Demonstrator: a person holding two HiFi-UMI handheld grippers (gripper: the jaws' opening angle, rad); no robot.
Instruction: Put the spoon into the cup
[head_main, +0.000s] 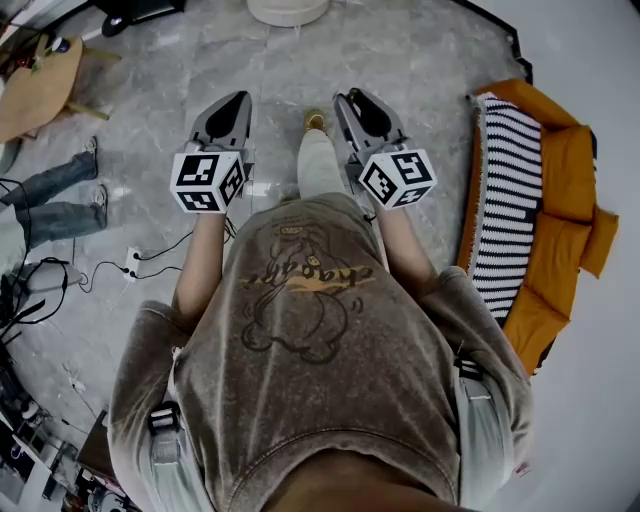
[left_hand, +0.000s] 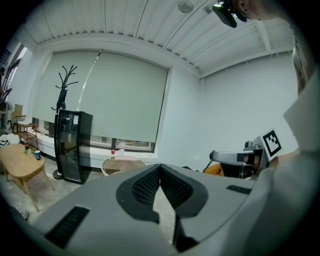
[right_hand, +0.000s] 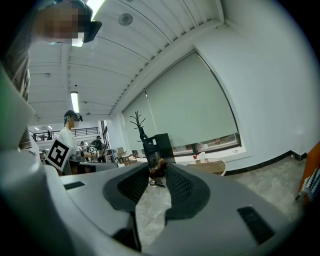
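I stand on a marble floor with both grippers held level before my chest. My left gripper (head_main: 238, 98) (left_hand: 160, 166) is shut, its pads meeting at the tips with nothing between them. My right gripper (head_main: 347, 97) (right_hand: 156, 169) is shut on a small brown wooden piece (right_hand: 156, 167) at its tips, which I take for the spoon; the rest of it is hidden. Each gripper shows at the edge of the other's view. A low round table (right_hand: 212, 165) (left_hand: 122, 164) with a small red thing (right_hand: 195, 156) stands by the window. No cup is plain to tell.
An orange and striped sofa (head_main: 540, 210) lies at my right. Cables and a power strip (head_main: 130, 262) cross the floor at my left, near another person's legs (head_main: 55, 195). A black cabinet (left_hand: 72, 147), a coat stand (left_hand: 64, 85) and a wooden table (left_hand: 20, 165) stand ahead.
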